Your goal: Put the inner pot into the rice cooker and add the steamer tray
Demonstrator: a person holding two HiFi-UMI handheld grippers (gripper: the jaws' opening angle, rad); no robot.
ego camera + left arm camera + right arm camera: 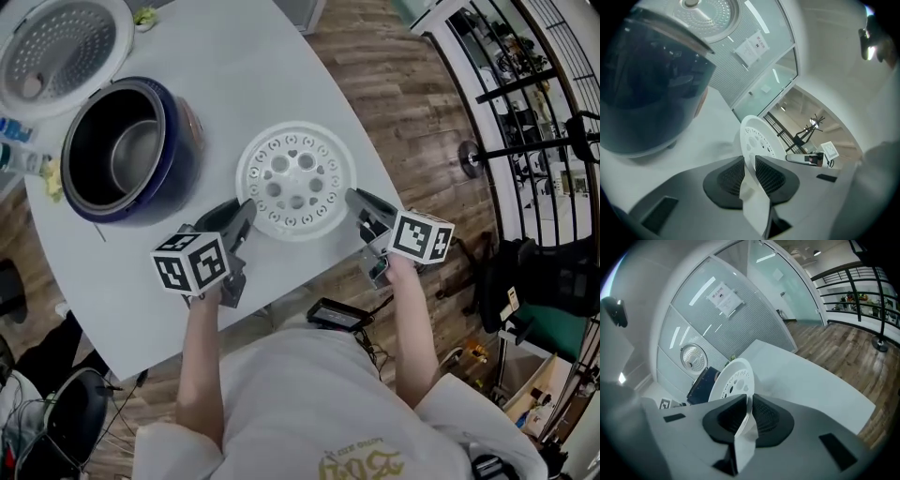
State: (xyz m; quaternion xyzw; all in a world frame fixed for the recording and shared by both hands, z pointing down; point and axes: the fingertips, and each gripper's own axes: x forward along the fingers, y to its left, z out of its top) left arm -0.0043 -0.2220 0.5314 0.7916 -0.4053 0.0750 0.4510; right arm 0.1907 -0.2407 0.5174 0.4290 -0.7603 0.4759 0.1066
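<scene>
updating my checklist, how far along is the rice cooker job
Done: the inner pot looks seated in the rice cooker, whose lid stands open. In hand: the left gripper and right gripper clamp opposite edges of the steamer tray, beside the cooker. Still to do: set the tray into the pot.

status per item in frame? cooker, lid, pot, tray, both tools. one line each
rice cooker: open, upright
lid: swung back, inner perforated plate facing up
inner pot: seated in the cooker, looks empty
steamer tray: not yet in the cooker, gripped at opposite rim edges
left tool: shut on the tray's rim
right tool: shut on the tray's rim
</scene>
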